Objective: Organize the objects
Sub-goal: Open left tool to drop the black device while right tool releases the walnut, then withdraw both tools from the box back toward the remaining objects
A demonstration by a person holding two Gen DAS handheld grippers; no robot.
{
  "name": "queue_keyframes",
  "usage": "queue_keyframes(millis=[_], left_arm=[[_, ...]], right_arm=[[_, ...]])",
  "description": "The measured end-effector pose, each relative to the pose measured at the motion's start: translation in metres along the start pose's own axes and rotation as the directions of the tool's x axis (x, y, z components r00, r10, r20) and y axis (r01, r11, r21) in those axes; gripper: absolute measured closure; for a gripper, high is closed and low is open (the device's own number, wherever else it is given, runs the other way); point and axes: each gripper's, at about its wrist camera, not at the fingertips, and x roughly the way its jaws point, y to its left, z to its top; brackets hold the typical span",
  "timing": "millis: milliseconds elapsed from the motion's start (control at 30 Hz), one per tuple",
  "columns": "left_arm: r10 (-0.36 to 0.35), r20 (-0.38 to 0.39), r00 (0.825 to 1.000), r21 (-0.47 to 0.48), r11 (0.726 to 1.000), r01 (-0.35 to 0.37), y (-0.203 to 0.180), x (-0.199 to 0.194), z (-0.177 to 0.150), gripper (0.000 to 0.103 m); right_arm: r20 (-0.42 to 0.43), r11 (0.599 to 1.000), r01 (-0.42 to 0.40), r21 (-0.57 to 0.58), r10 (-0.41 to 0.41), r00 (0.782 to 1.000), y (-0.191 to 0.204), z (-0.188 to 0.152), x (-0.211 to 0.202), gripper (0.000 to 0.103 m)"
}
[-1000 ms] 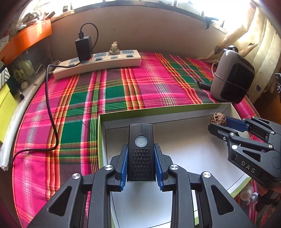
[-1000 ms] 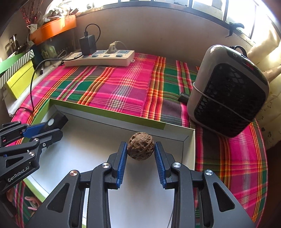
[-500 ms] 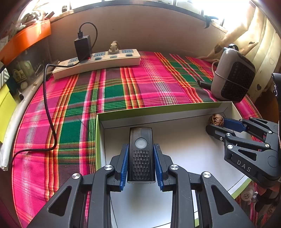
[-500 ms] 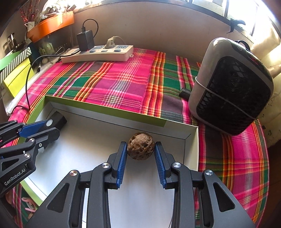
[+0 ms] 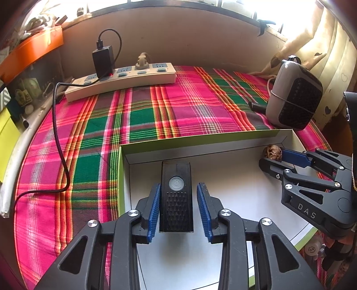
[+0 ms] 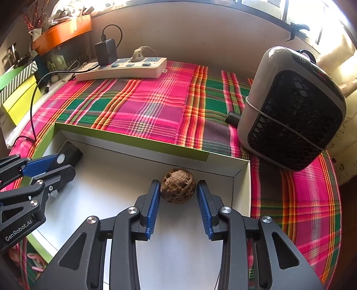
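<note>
Two tongs opening: left [image 5: 178, 208] around black remote [image 5: 176, 196]; right [image 6: 178, 206] around walnut [image 6: 178, 185].

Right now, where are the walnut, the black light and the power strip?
walnut [image 6: 178, 185], right wrist view, middle of its shell.
black light [image 5: 176, 196], left wrist view, its top face.
power strip [image 5: 125, 78], left wrist view, its upper face.

1. A pink-and-green plaid cloth [image 5: 174, 111] covers the surface
2. A beige wall [image 6: 200, 33] rises behind it, under bright windows [image 6: 312, 15]
3. A cream curtain [image 5: 330, 51] hangs at the right
4. An orange shelf [image 6: 64, 33] sits on the left
</note>
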Motion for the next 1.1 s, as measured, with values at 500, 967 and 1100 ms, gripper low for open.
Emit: queue_keyframes(millis=[500, 967, 1100], left_arm=[[-0.003, 0.036, 0.999, -0.010, 1.000, 0.003, 0.004, -0.021, -0.004, 0.063], [0.029, 0.096, 0.995, -0.004, 1.000, -0.029, -0.002, -0.060, -0.026, 0.062], [0.037, 0.108, 0.994, -0.009, 0.999, -0.036, -0.004, -0.072, -0.035, 0.062]], right_arm=[[0.030, 1.000, -0.005, 0.026, 0.004, 1.000, -0.003, -0.005, -0.013, 0.053], [0.090, 0.999, -0.020, 0.046, 0.016, 0.996, 0.001, -0.021, -0.049, 0.053], [0.111, 0.998, -0.038, 0.051, 0.032, 0.993, 0.001, -0.032, -0.063, 0.053]])
